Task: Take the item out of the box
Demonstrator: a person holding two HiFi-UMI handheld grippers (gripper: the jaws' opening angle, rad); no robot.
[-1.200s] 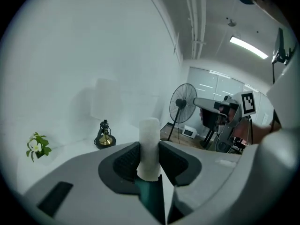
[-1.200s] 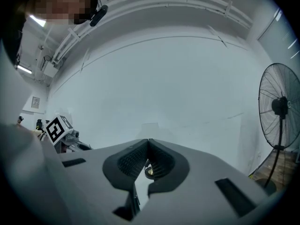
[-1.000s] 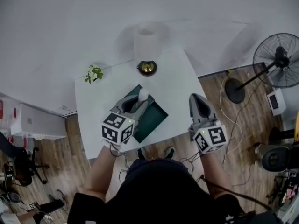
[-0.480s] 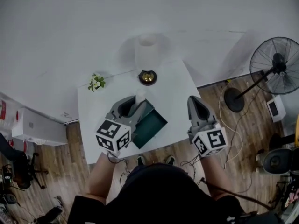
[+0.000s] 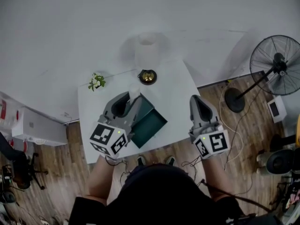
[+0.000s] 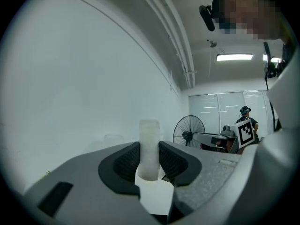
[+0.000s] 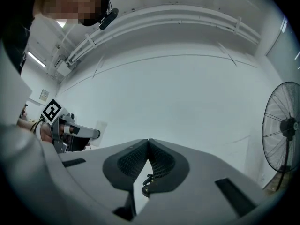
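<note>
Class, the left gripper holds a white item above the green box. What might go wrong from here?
1. The left gripper pinches the white item near one end only, so it may tilt or slip out.
2. In the head view the item hangs near the small round dish at the far edge of the table; a forward swing might knock it.

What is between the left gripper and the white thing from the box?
Nothing visible. The left gripper has its jaws shut right on the white item, and only bare wall shows behind it.
</note>
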